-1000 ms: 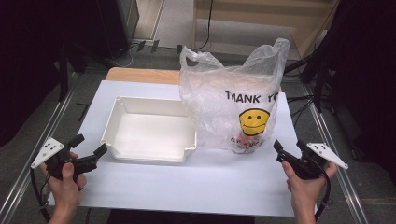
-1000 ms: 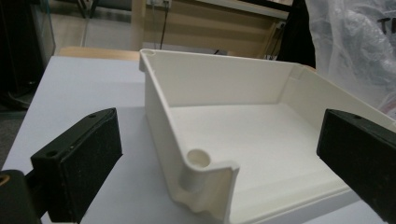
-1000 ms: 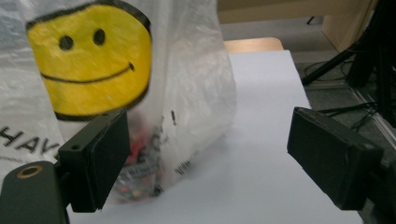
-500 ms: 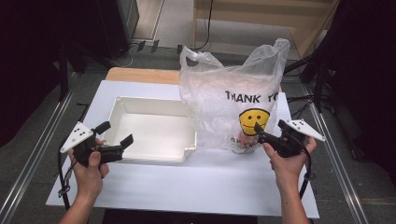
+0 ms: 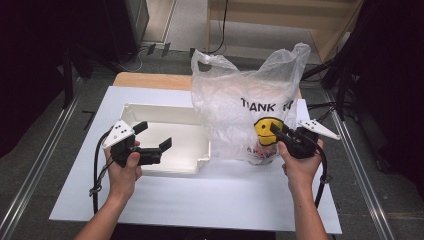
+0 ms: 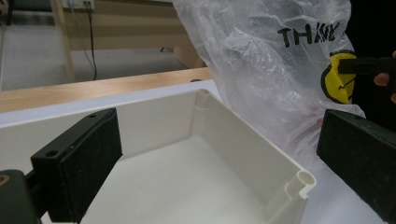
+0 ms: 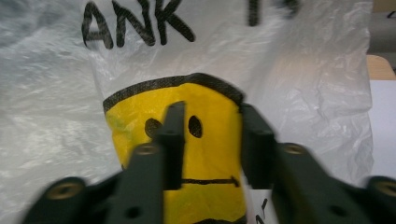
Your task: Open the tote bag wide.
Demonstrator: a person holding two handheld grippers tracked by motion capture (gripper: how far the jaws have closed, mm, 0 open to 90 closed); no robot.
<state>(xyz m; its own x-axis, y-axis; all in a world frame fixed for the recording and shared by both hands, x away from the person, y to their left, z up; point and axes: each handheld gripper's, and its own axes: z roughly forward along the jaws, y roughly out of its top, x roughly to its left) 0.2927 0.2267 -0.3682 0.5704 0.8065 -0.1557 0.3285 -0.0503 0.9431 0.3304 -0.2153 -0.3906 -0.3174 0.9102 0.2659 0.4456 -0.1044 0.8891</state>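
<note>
A clear plastic bag with black lettering and a yellow smiley face stands upright on the white table, right of a white tray. My right gripper is at the smiley print. Its jaws have just been closing, and in the right gripper view they pinch the yellow film of the bag between the right gripper's pads. My left gripper hangs open over the tray's near left part with nothing in it. The left gripper view looks between the left gripper's wide jaws into the empty tray towards the bag.
The white tabletop has free room in front of the tray and bag. A wooden board lies along the far edge. Metal rails run along both sides. Something reddish sits in the bag's bottom.
My left hand has come in from the table's left edge to over the tray. My right hand has moved up to the bag, and its jaws have closed on the smiley print.
</note>
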